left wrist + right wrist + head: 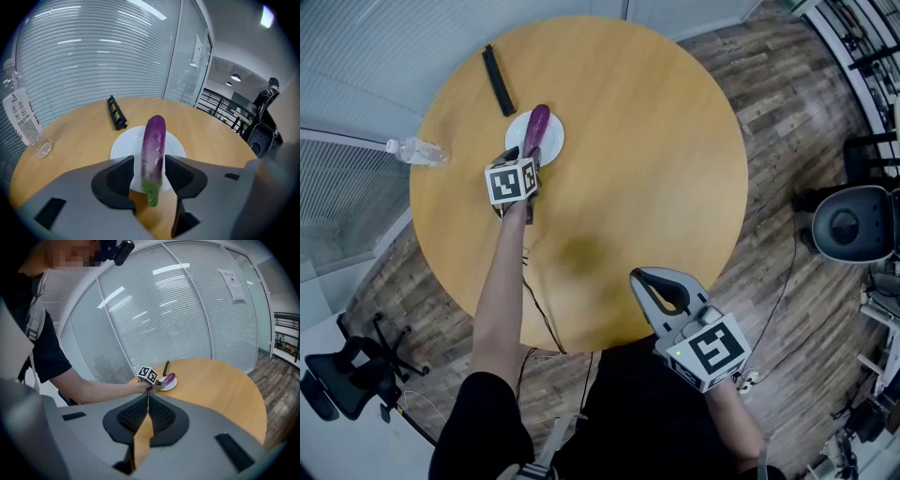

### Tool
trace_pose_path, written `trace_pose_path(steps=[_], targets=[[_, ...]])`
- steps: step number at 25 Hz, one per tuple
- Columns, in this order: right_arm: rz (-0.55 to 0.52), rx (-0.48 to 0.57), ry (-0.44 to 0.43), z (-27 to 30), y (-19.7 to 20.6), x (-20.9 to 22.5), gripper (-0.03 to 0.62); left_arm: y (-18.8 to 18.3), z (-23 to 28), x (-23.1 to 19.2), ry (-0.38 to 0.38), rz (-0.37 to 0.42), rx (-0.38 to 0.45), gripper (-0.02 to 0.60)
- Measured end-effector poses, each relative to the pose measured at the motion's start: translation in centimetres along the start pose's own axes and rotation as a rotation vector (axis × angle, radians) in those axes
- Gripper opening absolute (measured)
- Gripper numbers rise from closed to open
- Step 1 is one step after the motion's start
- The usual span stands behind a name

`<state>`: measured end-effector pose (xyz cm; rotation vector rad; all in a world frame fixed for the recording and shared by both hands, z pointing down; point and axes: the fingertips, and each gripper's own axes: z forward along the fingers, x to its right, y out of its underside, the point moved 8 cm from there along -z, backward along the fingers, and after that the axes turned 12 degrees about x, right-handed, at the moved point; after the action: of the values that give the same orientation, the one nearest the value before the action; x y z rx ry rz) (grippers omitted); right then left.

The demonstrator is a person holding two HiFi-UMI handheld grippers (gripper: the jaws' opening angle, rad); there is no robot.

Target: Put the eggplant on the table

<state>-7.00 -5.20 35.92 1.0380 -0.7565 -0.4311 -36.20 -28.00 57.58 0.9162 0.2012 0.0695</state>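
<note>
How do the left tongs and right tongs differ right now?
The left tongs stand open astride the eggplant on the white plate; the right tongs are shut and empty. The left tongs reach far across the table; the right tongs hover over its near edge. Both are grey.

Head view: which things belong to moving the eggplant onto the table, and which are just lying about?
In the job: eggplant, white plate under it, left gripper open around it, table.
Lying about: water bottle, black bar, shut right gripper.
</note>
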Motion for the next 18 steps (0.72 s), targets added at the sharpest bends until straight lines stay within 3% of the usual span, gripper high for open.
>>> trace_pose_path(steps=[18], targets=[[-0.011,0.018,-0.007,-1.3,-0.1,-0.3,0.018,0.5,-2.4,0.5,-0.030,0.002,0.005,0.202]])
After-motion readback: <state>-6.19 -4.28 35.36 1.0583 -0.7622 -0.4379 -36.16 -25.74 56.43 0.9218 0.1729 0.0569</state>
